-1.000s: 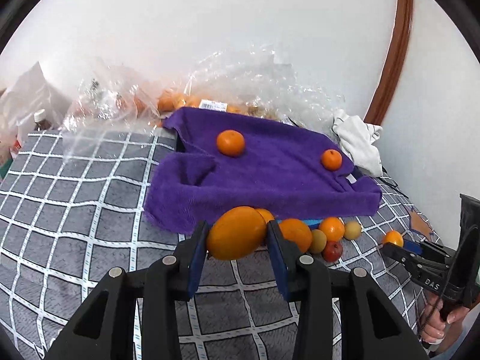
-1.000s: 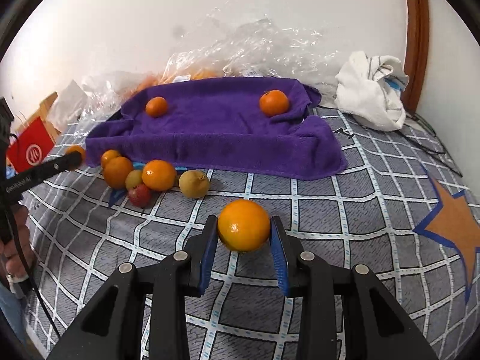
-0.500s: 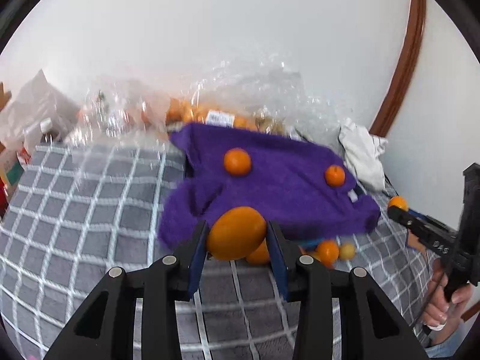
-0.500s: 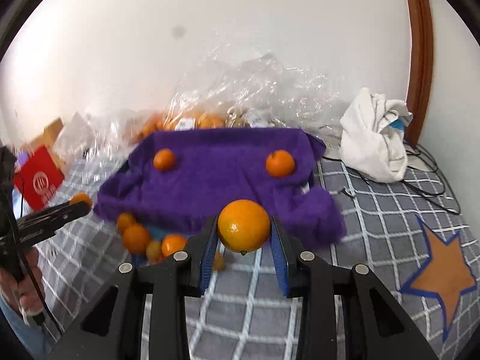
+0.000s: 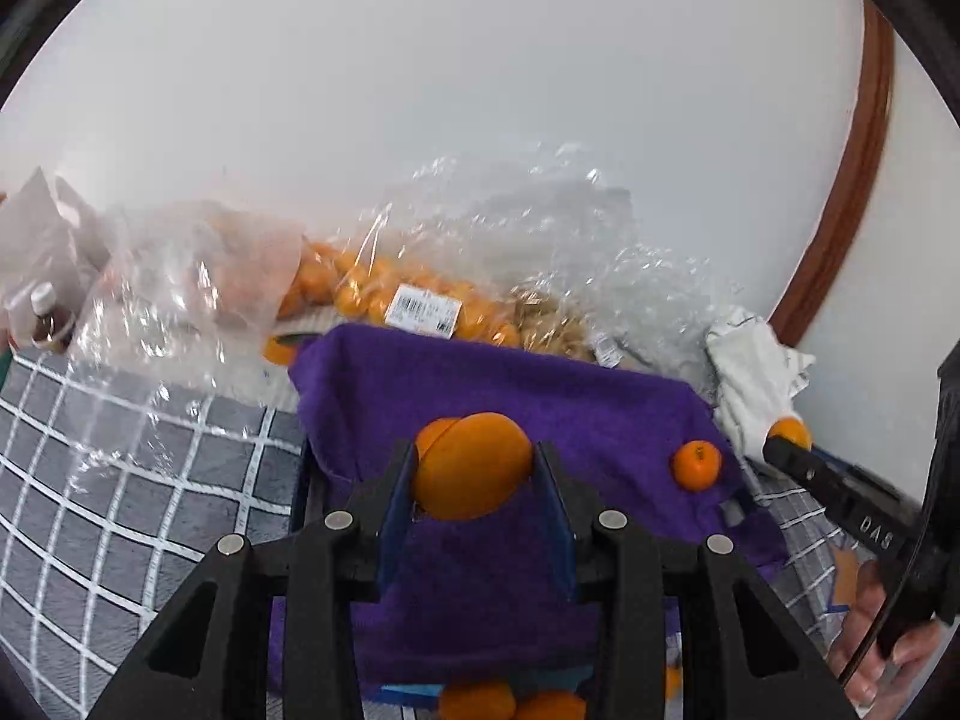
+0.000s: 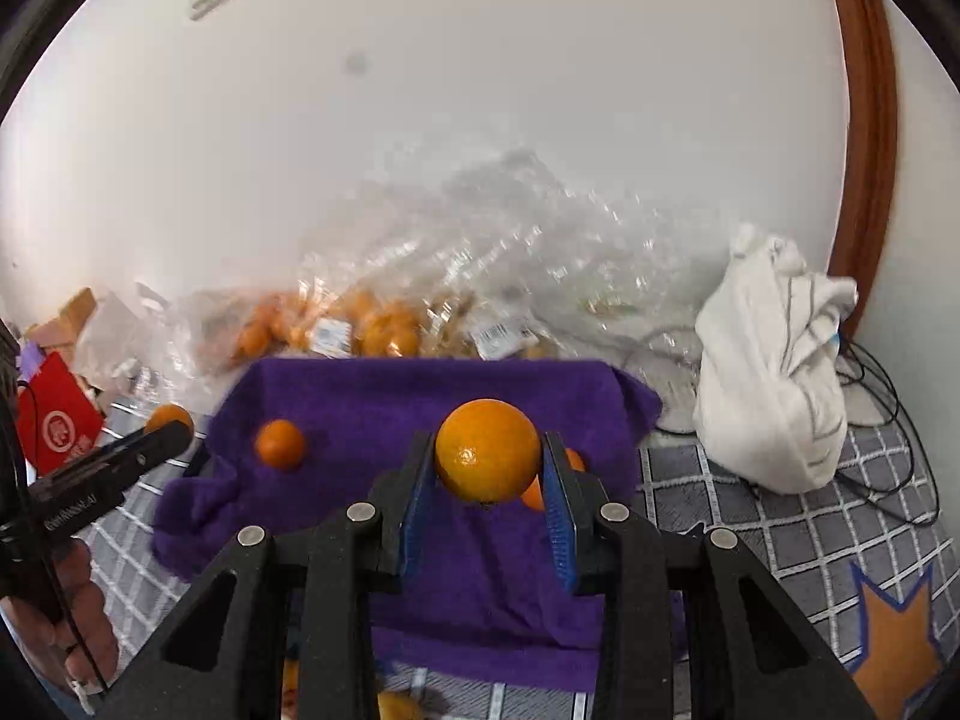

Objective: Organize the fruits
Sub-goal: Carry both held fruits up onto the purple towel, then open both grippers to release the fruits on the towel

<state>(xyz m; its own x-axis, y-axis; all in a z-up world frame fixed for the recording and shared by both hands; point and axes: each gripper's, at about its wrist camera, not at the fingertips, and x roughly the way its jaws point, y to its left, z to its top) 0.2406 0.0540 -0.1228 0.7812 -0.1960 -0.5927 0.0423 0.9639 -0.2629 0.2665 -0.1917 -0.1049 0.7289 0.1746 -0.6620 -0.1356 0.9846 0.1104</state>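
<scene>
My left gripper is shut on a large oval orange fruit and holds it above the purple towel. A small orange lies on the towel just behind it, another to the right. My right gripper is shut on a round orange above the same towel. A small orange lies on the towel to its left, another shows partly behind the right finger. Loose fruits lie at the towel's near edge.
Clear plastic bags of oranges sit against the wall behind the towel. A white cloth bundle with cables stands at the right. A red packet and a small bottle are at the left. The grey checked cover surrounds the towel.
Both grippers have moved forward and up with their fruits, from near the loose fruit pile to over the purple towel. Both stay shut on their fruit.
</scene>
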